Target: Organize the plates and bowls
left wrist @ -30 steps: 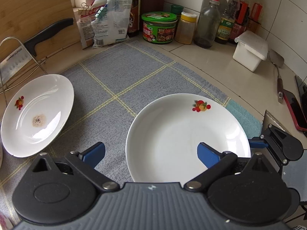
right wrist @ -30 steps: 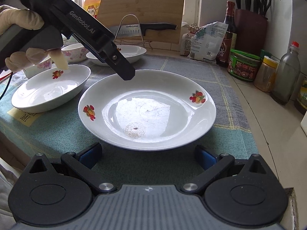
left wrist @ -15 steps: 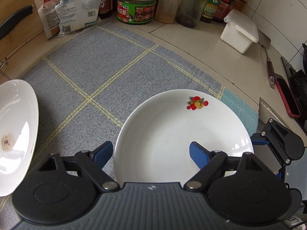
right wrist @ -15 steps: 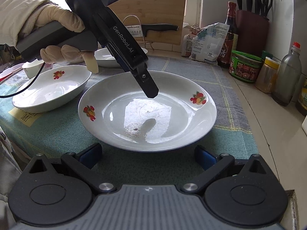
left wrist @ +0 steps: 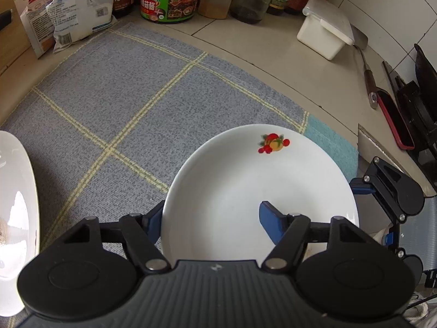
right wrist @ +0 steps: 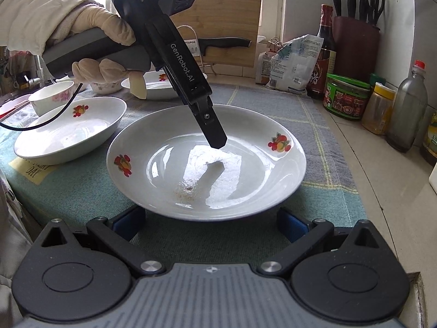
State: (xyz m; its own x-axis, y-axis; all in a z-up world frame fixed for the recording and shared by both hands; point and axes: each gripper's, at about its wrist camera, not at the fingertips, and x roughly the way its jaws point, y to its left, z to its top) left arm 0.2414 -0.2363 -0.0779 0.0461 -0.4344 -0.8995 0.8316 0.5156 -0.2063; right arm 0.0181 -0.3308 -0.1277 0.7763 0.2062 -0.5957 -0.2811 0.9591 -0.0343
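Your left hand-held gripper (left wrist: 211, 218) points steeply down over the near rim of a round white ceramic plate with red fruit decals (right wrist: 245, 169), which sits on a grey woven mat with yellow grid lines (left wrist: 123, 95) on the bench. Its jaws have just been closing, and the plate's rim now stands between them: one blue finger lies outside the rim against the mat, the other hangs over the plate's inner surface. The pads do not seem to press on the china yet, so call it straddling, not gripping. Your right hand-held gripper (right wrist: 210, 218) waits low at the plate's opposite edge, jaws spread wide and empty. A second white oval dish with a fruit decal (right wrist: 71, 128) rests just to the side, with small floral bowls (right wrist: 52, 98) beyond it. The risks from here: glazed china is slick, so a shallow pinch on the sloping rim could slip as you lift; a one-edge hold may let the plate tip and knock the neighbouring dish. A small patch of brown residue (right wrist: 187, 190) lies in the plate's well and could smear onto whatever gets stacked with it.
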